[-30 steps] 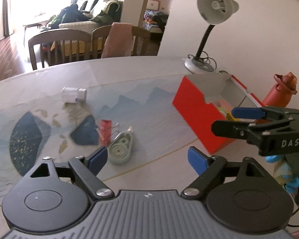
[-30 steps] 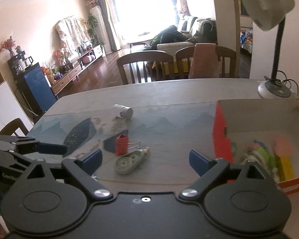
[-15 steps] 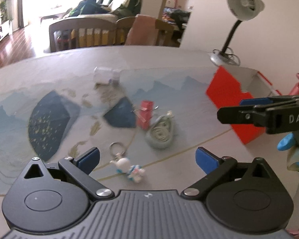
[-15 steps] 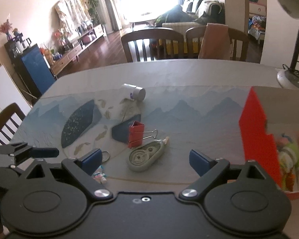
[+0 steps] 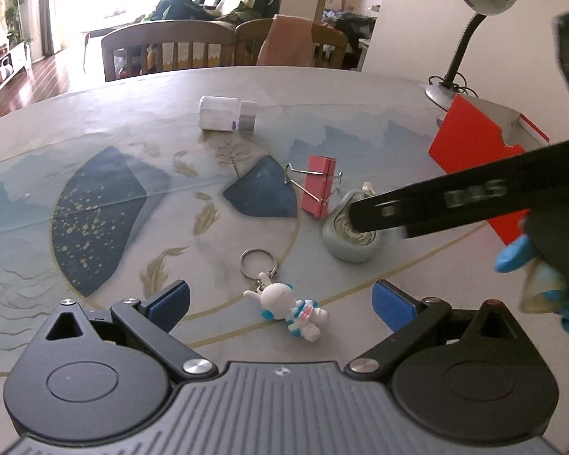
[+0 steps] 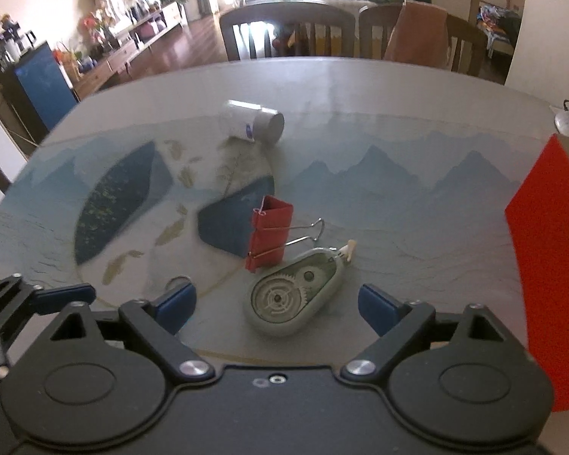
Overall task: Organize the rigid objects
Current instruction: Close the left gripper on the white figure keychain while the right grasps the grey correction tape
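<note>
Two views. Left wrist: the left gripper [image 5: 280, 297], jaws spread and empty, hangs over the astronaut keychain [image 5: 286, 303], just nearer than the correction tape [image 5: 351, 233]. Right wrist: the right gripper [image 6: 277, 303], jaws apart, straddles that tape, beside the red binder clip [image 6: 269, 233].

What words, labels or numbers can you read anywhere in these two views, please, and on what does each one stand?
"DAS": on the side of the right tool, blurred but legible, in the left wrist view.
Blue print on the white bottle: too small to read.
Nothing else readable in either view.
</note>
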{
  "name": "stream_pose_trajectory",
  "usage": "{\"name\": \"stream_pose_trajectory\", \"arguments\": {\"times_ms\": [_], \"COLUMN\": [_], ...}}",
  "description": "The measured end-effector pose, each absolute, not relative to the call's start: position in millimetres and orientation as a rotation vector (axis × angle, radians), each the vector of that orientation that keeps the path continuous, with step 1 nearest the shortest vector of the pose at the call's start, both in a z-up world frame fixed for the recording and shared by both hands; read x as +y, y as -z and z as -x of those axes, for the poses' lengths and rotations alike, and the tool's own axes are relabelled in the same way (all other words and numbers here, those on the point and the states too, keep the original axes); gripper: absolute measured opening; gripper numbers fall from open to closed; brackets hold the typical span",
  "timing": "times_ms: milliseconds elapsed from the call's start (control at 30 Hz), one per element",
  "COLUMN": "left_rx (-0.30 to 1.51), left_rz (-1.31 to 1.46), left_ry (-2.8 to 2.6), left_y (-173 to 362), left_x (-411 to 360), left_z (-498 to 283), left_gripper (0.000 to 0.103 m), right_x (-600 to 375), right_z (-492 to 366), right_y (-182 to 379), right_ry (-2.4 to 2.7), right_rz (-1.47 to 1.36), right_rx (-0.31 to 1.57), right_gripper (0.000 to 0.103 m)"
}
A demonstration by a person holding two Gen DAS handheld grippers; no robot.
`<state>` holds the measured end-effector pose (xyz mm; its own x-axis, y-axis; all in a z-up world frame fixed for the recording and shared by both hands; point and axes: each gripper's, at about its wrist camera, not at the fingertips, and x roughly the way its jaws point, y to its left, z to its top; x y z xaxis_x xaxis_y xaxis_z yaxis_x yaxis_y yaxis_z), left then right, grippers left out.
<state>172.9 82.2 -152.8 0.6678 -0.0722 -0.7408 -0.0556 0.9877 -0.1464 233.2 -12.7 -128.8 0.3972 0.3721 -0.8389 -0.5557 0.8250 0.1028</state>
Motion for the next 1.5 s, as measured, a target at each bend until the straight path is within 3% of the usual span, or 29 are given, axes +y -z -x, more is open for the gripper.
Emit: {"name": "stream_pose_trajectory", "arguments": {"times_ms": [833,1000,1233,1500], "left_rx": [0.84,0.832,0.841,0.846], "left_rz": [0.077,0.069,0.082,0.042], "left_ry": [0.092,0.09,0.092,0.038], "left_y": [184,187,188,184], "left_x": [67,67,69,66], "left_z": [-185,-187,-188,-186], "left_gripper": [0.102,0.102,0.092,0.059], "right_x": [7,4,-4,-19], "right_z": [-249,-246,-246,-243], "right_y": [162,161,159,157], "right_ry": [-0.466,-0.469,-0.481,-0.474], "right_rz": [0.231,0.245,0.247,0.213], "right_rx": [1.05,1.028,1.01,0.995], "right_gripper": [0.086,0.078,0.066,0.058]}}
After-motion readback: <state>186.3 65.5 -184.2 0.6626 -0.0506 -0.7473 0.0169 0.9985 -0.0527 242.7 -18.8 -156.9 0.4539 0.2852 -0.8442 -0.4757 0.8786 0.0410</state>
